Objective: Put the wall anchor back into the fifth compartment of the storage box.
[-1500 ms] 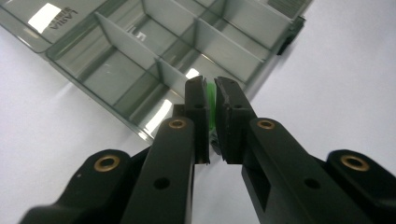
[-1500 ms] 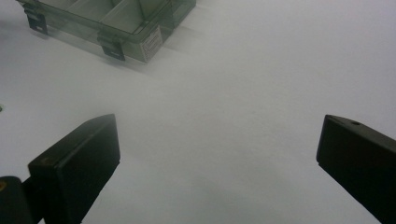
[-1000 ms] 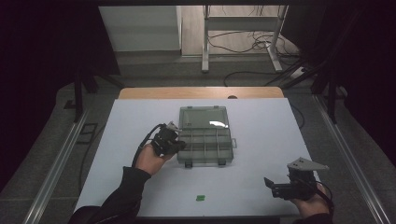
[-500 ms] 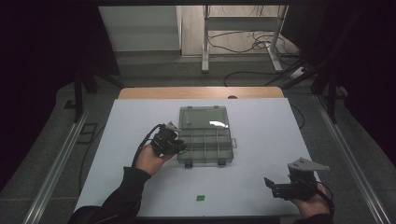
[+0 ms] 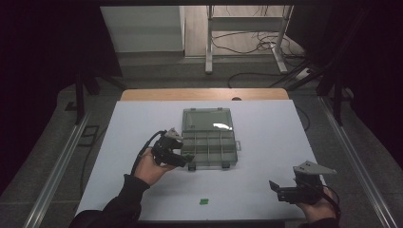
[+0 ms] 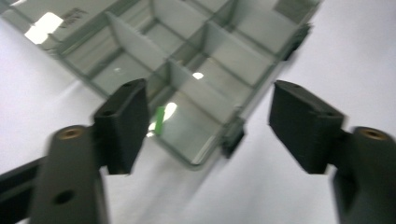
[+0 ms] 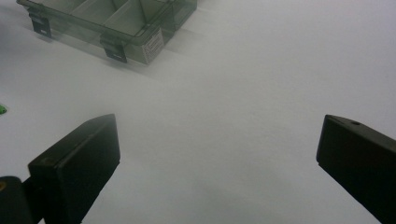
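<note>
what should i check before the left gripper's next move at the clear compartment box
1. Clear grey plastic compartment box lid open: ok.
2. Left gripper jaws open, holding nothing: ok.
3. Small green piece in the near corner compartment: ok, though blurred.
4. Second small green piece lying loose on the white table: not ok, not yet boxed.
5. Right gripper open, apart from the box: ok.
</note>
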Available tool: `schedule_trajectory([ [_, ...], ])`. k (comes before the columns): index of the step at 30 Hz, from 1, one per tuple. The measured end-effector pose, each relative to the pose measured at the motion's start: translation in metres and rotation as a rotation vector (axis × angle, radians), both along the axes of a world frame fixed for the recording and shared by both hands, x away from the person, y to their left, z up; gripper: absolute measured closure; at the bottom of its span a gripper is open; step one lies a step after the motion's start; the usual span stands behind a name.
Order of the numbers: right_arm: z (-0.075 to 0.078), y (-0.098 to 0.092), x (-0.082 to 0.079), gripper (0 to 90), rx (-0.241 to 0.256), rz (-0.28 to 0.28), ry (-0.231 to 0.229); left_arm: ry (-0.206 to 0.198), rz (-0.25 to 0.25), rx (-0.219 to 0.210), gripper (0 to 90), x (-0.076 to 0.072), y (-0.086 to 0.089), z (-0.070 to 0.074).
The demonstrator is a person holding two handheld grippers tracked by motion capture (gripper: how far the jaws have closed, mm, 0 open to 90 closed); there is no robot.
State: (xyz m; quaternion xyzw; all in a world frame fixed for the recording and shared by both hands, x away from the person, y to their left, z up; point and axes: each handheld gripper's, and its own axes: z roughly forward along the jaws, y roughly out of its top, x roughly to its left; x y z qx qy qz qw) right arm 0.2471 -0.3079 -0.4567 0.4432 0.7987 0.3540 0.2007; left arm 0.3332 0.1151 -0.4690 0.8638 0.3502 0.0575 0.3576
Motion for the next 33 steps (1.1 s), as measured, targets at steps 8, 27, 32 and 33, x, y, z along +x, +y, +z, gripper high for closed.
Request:
schedule_trajectory([
  [8,0.000,0.000,0.000,0.0,-0.002,0.004,0.001,0.023,-0.026,-0.045,7.9,-0.012,0.003,0.001],
  [27,0.000,0.001,-0.001,0.0,-0.004,0.007,0.001,0.014,-0.069,0.002,0.0,-0.046,-0.008,-0.005],
  [32,0.000,0.001,-0.001,0.0,-0.006,0.008,0.001,0.031,-0.083,0.012,1.1,-0.052,-0.016,-0.012],
  [33,0.000,0.001,-0.001,0.0,-0.004,0.006,0.000,0.024,-0.089,0.019,2.2,-0.053,-0.018,-0.012],
])
